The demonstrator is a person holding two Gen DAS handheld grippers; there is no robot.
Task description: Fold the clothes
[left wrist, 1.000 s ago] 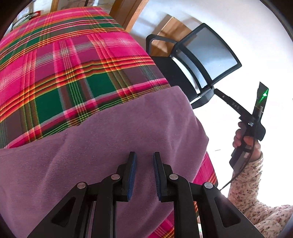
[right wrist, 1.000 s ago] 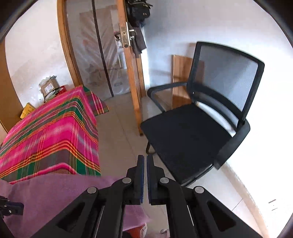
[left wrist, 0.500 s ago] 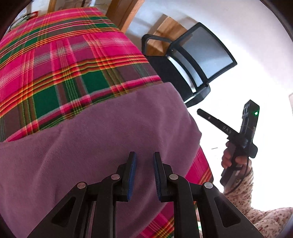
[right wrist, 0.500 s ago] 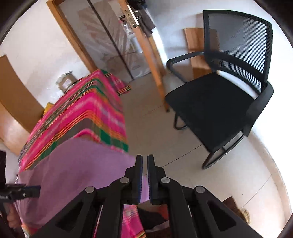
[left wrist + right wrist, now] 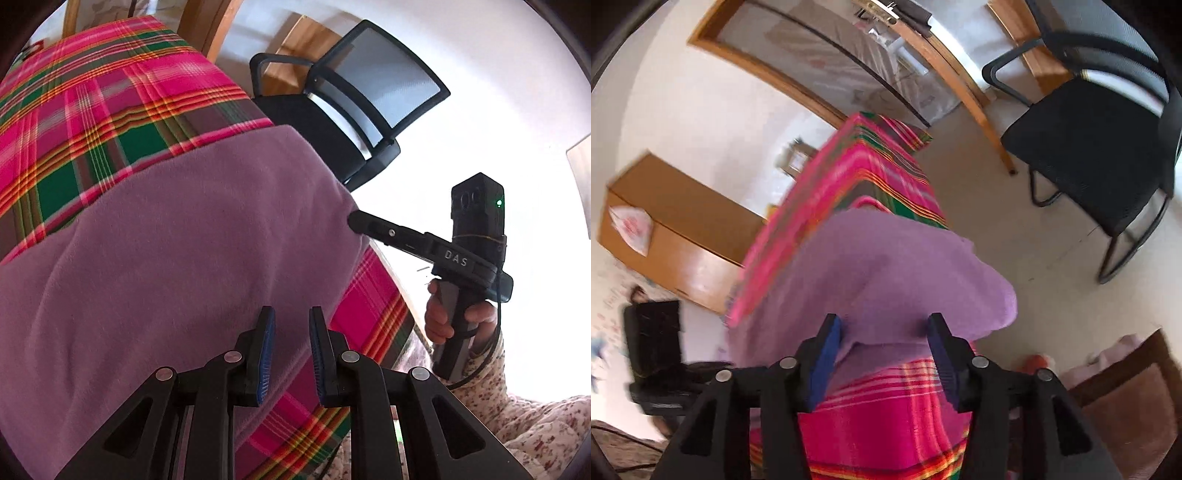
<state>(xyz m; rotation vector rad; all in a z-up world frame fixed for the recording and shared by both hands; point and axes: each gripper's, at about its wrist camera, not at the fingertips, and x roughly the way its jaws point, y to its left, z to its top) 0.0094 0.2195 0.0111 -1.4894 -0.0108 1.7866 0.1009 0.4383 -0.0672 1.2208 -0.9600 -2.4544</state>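
Purple fleece garment (image 5: 177,258) lies on the plaid tabletop (image 5: 92,110) as the right tool (image 5: 882,332), closed a second ago, now gapes wide at its corner; left tool (image 5: 291,328) hovers part-open, empty.

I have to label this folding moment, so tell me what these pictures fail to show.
- Purple fleece garment: left wrist view cuts it off at the left and bottom edges, so its type and full outline stay unknown.
- Right tool: its open fingers reach the fleece edge; contact is unclear through motion blur.
- Plaid-covered table: the cloth hides its surface.
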